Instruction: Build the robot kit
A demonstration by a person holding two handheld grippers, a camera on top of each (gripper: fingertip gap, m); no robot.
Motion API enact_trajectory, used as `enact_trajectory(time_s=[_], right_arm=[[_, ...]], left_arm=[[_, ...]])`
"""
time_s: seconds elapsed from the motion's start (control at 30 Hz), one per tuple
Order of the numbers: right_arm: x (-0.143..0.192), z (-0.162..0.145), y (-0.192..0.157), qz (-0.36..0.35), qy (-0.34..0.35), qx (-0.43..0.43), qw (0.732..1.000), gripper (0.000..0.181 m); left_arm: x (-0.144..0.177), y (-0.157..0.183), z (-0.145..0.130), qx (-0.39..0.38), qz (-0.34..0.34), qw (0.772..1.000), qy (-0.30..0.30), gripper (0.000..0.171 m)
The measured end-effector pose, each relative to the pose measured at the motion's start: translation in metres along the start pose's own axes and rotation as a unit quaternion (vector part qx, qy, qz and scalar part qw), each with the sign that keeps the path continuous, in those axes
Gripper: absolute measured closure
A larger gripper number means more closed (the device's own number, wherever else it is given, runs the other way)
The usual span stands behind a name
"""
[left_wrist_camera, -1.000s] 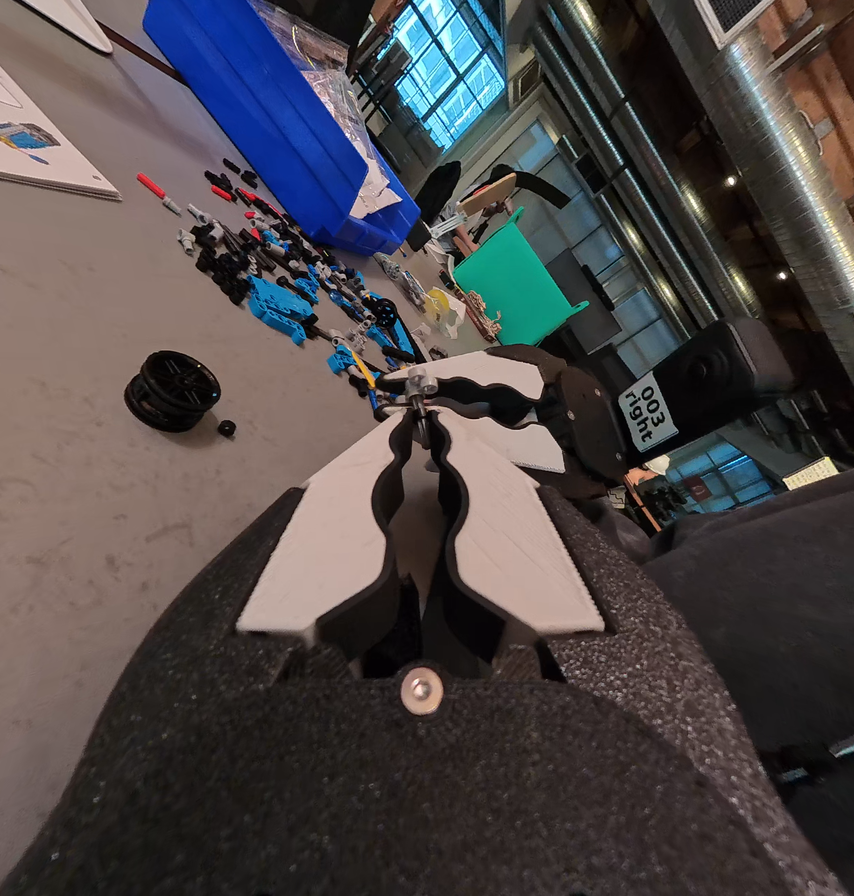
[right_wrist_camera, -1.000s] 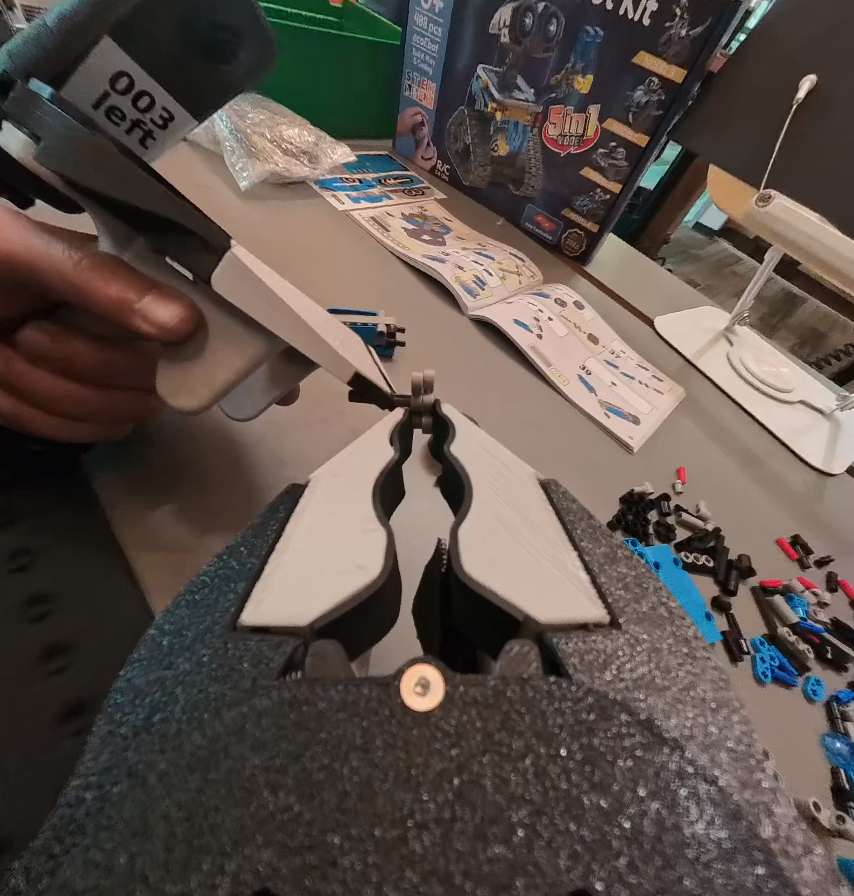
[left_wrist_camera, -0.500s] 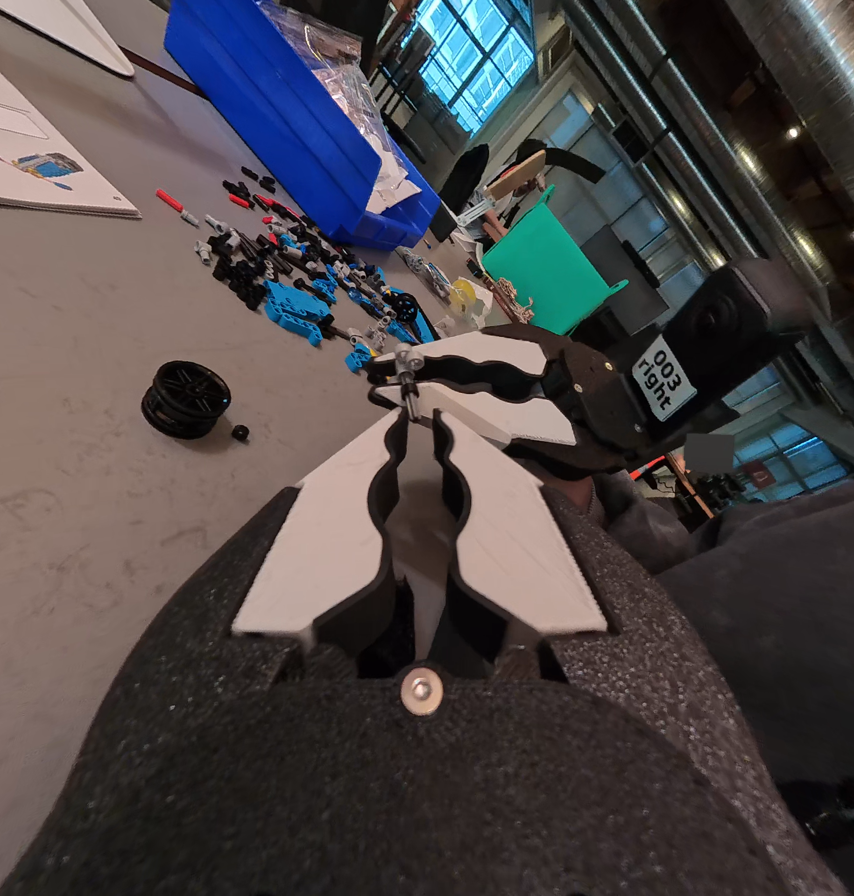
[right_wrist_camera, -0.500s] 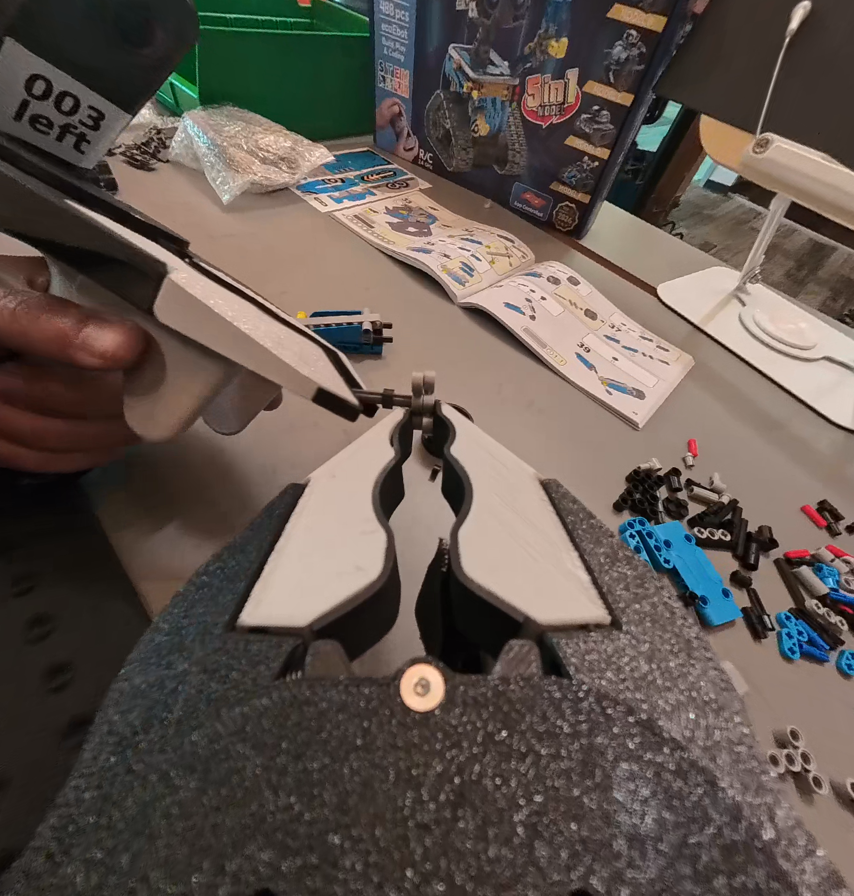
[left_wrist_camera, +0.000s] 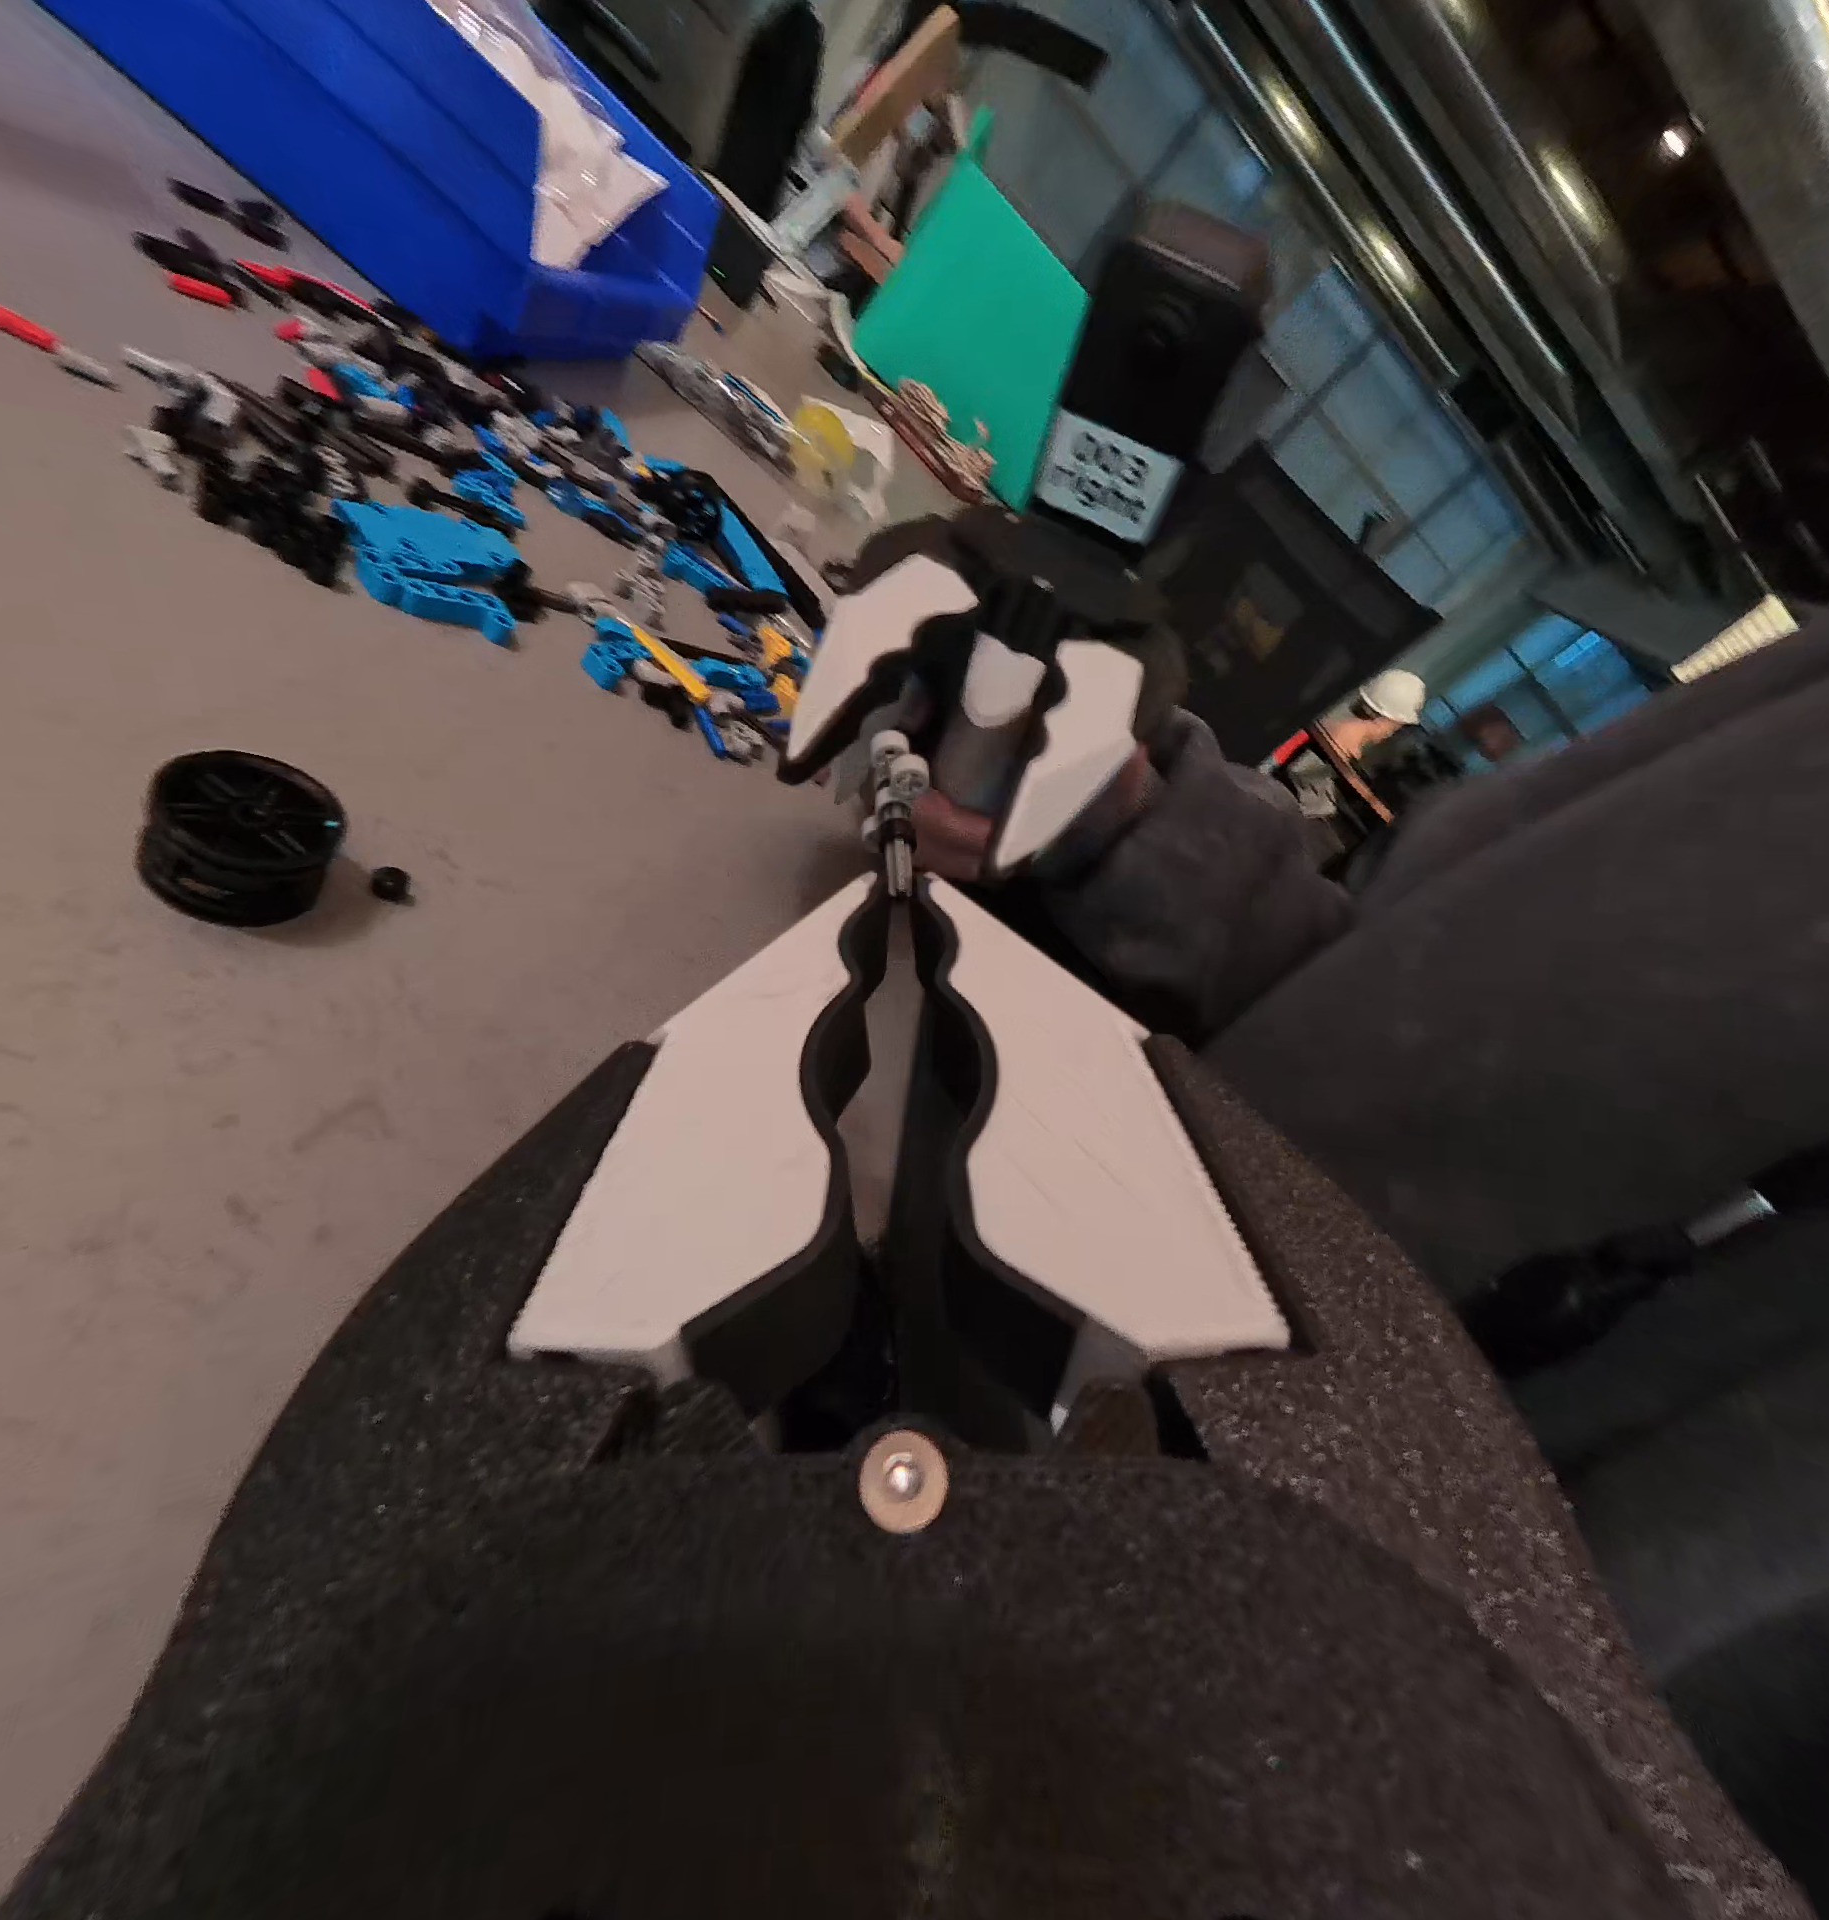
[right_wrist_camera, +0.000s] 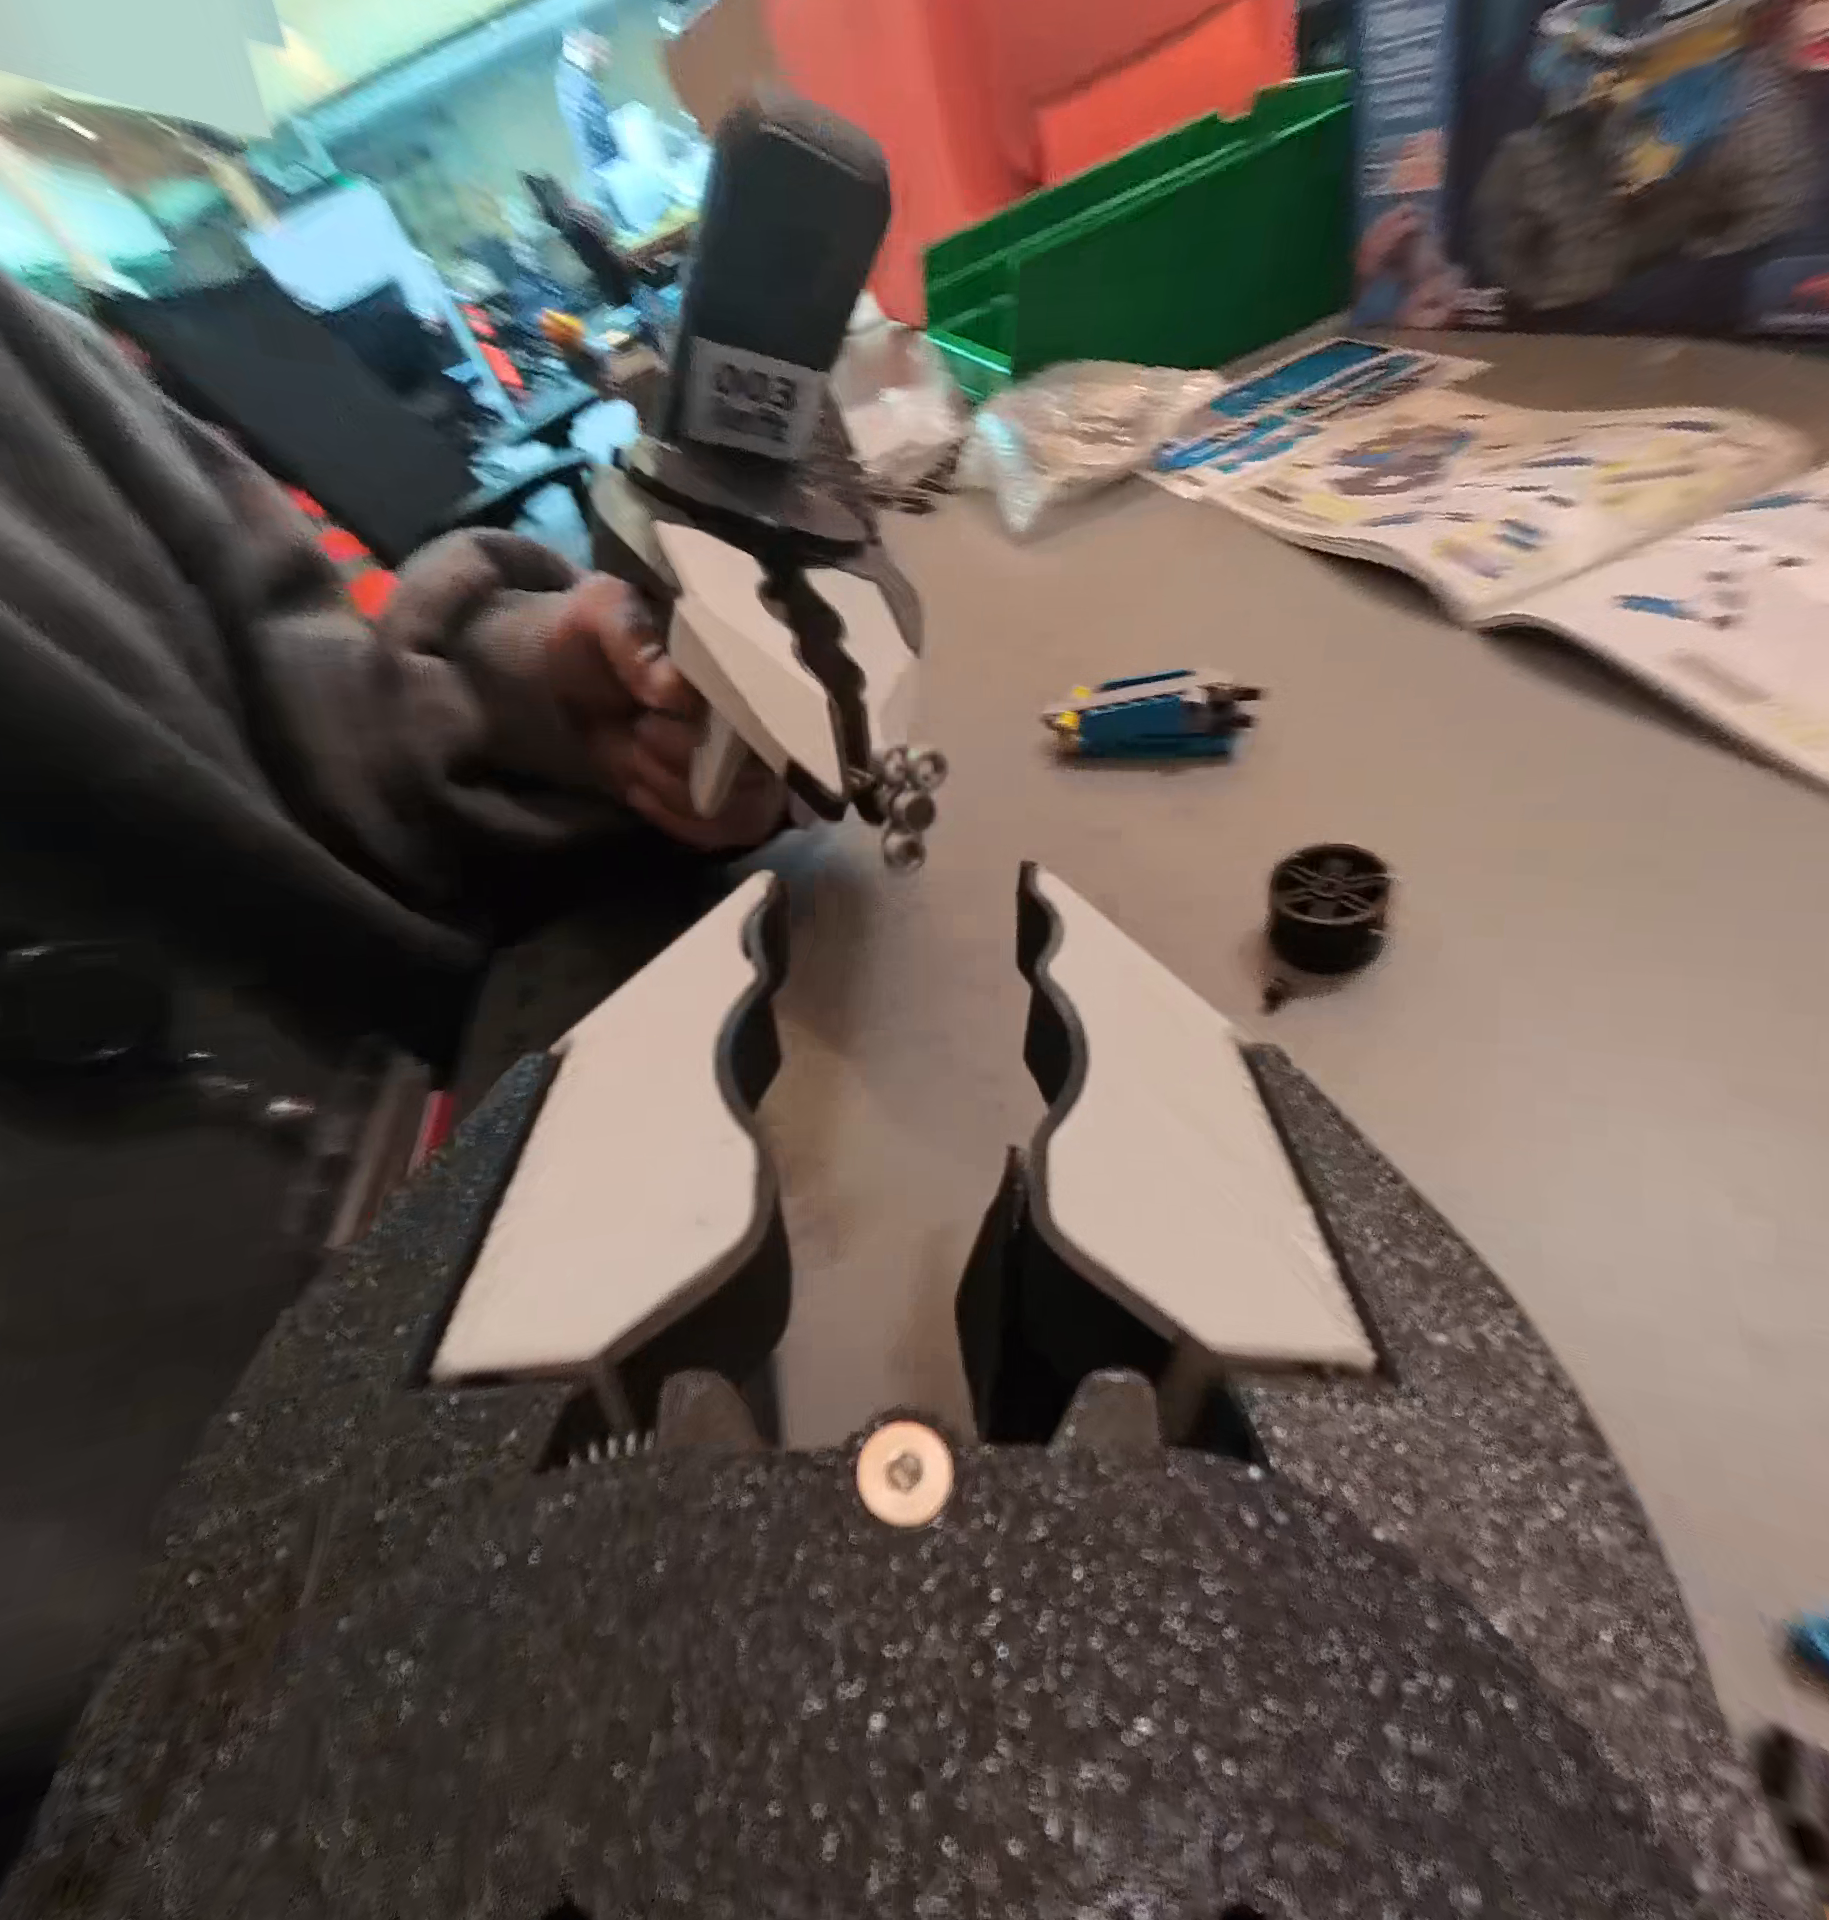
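Observation:
My left gripper (left_wrist_camera: 897, 891) is shut on a thin black axle (left_wrist_camera: 897, 854) that carries a small grey connector (left_wrist_camera: 902, 774) at its far end. It holds them above the grey table (left_wrist_camera: 266, 1091). My right gripper (right_wrist_camera: 899, 883) is open and empty, with its jaws wide apart just short of the grey connector (right_wrist_camera: 908, 795). In the right wrist view the left gripper (right_wrist_camera: 850, 774) points down and to the right, with a hand behind it. In the left wrist view the open right gripper (left_wrist_camera: 915, 790) faces me just beyond the connector.
A black wheel (left_wrist_camera: 240, 836) (right_wrist_camera: 1331, 909) and a tiny black piece (left_wrist_camera: 390, 883) lie on the table. A pile of blue, black and red parts (left_wrist_camera: 453, 499) lies by a blue bin (left_wrist_camera: 422, 156). A small blue assembly (right_wrist_camera: 1149, 717), open booklets (right_wrist_camera: 1512, 520) and a green bin (right_wrist_camera: 1128, 281) lie beyond. The grippers are tip to tip, or close to it. The tiny black piece (left_wrist_camera: 390, 883) is about 10 cm from my right fingertips. Seen from the right wrist view (right_wrist_camera: 1270, 982) as well.
My right gripper has opened, let go of the grey connector and drawn back. The left gripper keeps the axle with the connector on it. Both views have swung.

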State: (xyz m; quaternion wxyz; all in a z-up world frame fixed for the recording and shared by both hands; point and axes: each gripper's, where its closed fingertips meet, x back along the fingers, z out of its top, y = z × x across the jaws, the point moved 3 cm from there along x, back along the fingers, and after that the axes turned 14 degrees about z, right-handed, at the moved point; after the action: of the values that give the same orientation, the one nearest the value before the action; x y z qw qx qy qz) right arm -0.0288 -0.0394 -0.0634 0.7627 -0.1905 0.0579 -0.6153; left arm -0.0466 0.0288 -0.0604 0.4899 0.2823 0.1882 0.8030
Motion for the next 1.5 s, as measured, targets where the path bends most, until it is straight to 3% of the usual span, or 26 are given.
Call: enact_trajectory(time_s=[0.17, 0.3, 0.57, 0.87, 0.97, 1.1, 1.23, 1.4, 1.5], right_arm=[[-0.012, 0.004, -0.012, 0.087, 0.013, -0.034, 0.996, 0.16], [-0.014, 0.004, -0.015, 0.091, 0.01, -0.03, 0.995, 0.172], [-0.014, 0.005, -0.018, 0.095, 0.011, -0.024, 0.995, 0.175], [-0.012, 0.006, -0.014, 0.097, 0.028, -0.036, 0.994, 0.175], [-0.011, 0.009, -0.013, 0.096, 0.037, -0.04, 0.994, 0.158], [-0.017, 0.004, -0.016, 0.108, 0.016, -0.043, 0.993, 0.157], [-0.017, 0.002, -0.014, 0.101, 0.006, -0.038, 0.994, 0.174], [-0.014, 0.0, -0.012, 0.086, -0.009, -0.035, 0.996, 0.17], [-0.005, -0.001, -0.009, 0.015, -0.091, 0.032, 0.995, 0.167]], left_arm=[[0.0, 0.011, -0.004, -0.032, -0.025, 0.999, -0.011, 0.168], [-0.001, 0.014, -0.006, -0.042, -0.032, 0.999, -0.013, 0.168], [0.003, 0.014, -0.005, -0.091, -0.019, 0.996, -0.002, 0.169], [0.003, 0.011, -0.004, -0.083, -0.016, 0.996, -0.001, 0.169], [0.001, 0.012, -0.006, -0.086, -0.015, 0.996, -0.009, 0.169], [-0.001, 0.013, -0.01, -0.099, -0.007, 0.995, -0.028, 0.169], [-0.004, 0.013, -0.012, -0.121, 0.008, 0.992, -0.046, 0.169], [-0.001, 0.009, -0.013, -0.165, 0.037, 0.983, -0.07, 0.169], [0.004, 0.0, -0.009, -0.209, 0.079, 0.969, -0.102, 0.169]])
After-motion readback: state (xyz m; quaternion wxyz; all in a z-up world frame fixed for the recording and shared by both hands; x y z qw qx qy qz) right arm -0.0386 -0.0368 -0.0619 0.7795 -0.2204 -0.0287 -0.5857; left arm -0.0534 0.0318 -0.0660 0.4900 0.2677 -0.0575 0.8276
